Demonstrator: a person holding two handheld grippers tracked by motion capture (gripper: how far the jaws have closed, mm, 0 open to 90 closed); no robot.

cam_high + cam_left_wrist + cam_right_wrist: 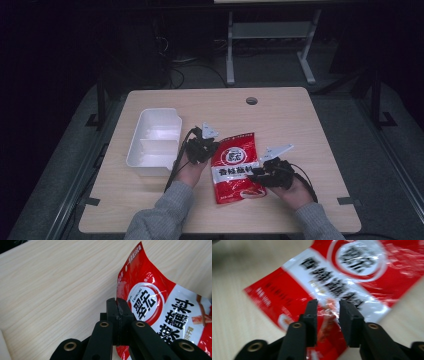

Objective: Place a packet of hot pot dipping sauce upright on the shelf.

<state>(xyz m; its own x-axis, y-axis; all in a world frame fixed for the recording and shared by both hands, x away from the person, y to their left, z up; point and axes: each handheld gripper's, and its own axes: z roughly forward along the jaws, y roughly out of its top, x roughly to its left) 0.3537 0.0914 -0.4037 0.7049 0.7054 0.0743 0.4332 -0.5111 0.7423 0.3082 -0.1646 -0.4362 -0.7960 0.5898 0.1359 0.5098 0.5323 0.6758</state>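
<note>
a white tray [150, 150] with two compartments sits at the left of a pale wooden table [280, 115], its long side running away from the person. just right of it, the left gripper [206, 146] comes up from a grey sleeve [165, 215], its jaws pressed together on the left edge of a red and white packet [236, 167]; in the left gripper view the same gripper [117, 307] pinches that thin edge near the upper corner, and the packet [160, 305] rises off the wood there, its glossy face with black lettering and a round logo slanting away to the right. the packet lies at the middle of the table, between the two hands, lengthwise toward the person, well clear of the tray's rim. at its right edge the right gripper [257, 173] points in across the lower half, held in a hand [295, 192] that comes in from the bottom. in the right gripper view this gripper [328, 308] stands part open, with the blurred packet [352, 277] under and between the jaws; the pads are apart and press on nothing. far back on the table, a small round hole [251, 100] marks the top near its far edge.
</note>
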